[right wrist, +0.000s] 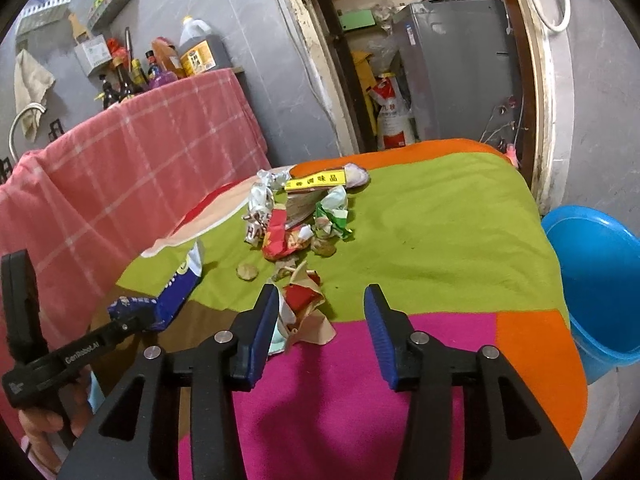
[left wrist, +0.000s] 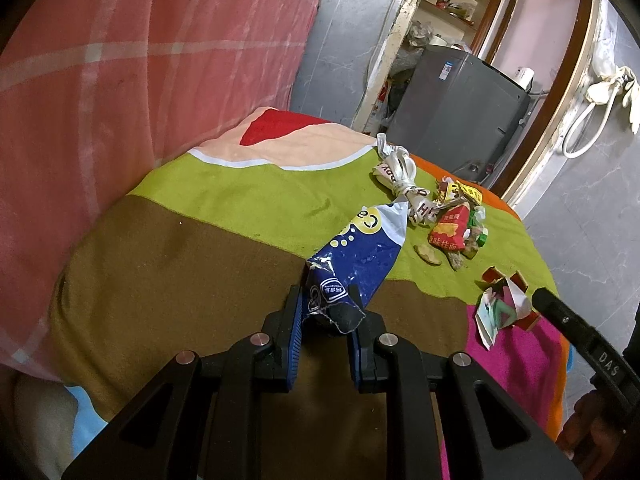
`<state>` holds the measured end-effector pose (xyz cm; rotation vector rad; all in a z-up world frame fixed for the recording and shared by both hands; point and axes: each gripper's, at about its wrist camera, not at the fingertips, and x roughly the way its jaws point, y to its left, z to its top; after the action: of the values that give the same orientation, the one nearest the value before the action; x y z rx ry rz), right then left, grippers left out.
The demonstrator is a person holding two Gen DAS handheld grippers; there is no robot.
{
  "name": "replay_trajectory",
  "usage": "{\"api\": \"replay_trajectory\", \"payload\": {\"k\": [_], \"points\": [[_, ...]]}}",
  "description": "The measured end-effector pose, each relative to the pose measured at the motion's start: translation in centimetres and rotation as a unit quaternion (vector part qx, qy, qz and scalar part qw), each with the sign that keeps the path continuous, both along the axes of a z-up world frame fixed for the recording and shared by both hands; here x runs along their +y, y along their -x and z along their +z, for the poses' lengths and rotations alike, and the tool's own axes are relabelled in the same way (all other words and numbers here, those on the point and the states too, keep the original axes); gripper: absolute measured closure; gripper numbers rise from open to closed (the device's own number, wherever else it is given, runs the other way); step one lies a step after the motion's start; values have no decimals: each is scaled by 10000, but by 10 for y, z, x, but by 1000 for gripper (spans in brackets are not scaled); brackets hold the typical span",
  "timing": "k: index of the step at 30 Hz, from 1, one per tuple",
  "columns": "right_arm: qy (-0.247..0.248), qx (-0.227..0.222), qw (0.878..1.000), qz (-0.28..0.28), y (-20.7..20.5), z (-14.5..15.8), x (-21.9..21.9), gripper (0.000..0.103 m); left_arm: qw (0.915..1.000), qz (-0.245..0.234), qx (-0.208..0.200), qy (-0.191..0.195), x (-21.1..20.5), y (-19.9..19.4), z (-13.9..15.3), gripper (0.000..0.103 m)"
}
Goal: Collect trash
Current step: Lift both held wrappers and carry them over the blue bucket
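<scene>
My left gripper (left wrist: 326, 300) is shut on the near end of a blue and white snack bag (left wrist: 360, 252), which stretches forward over the colourful cloth; the bag also shows in the right wrist view (right wrist: 176, 292). My right gripper (right wrist: 320, 300) is open and empty, just above the cloth, with a crumpled red and white paper wrapper (right wrist: 304, 312) by its left finger; the wrapper also shows in the left wrist view (left wrist: 504, 304). A pile of wrappers (right wrist: 296, 216) lies farther back, including a red packet (left wrist: 450, 228) and a white knotted bag (left wrist: 400, 176).
The multicoloured cloth (right wrist: 440, 220) covers the table. A blue plastic bucket (right wrist: 596, 292) stands off the table's right edge. A pink checked cloth (right wrist: 132, 168) covers a counter at the left with bottles on it. A grey appliance (right wrist: 456, 68) stands in the doorway behind.
</scene>
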<state>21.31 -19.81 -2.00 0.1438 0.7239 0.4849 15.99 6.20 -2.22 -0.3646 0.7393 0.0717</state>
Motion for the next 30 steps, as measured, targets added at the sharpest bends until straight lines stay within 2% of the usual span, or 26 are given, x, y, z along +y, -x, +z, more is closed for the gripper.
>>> {"api": "replay_trajectory", "payload": {"k": [4, 12, 21, 22, 23, 24, 30], "points": [[145, 116, 9998, -29, -4, -9, 4, 61, 10000, -12, 6, -17, -1, 0, 0, 87], [358, 235, 9988, 221, -12, -15, 23, 71, 10000, -12, 16, -17, -1, 0, -1, 87], [3, 380, 9990, 236, -30, -12, 25, 71, 10000, -17, 24, -19, -1, 0, 0, 87], [4, 401, 9989, 223, -32, -12, 25, 73, 10000, -23, 19, -19, -1, 0, 0, 87], [13, 417, 9989, 222, -33, -13, 25, 81, 10000, -27, 11, -19, -1, 0, 0, 87], [14, 429, 9988, 216, -34, -14, 26, 83, 10000, -32, 1, -22, -2, 0, 0, 87], [-17, 307, 9994, 140, -30, -11, 22, 90, 9998, 0, -155, -85, -3, 5, 3, 90]]}}
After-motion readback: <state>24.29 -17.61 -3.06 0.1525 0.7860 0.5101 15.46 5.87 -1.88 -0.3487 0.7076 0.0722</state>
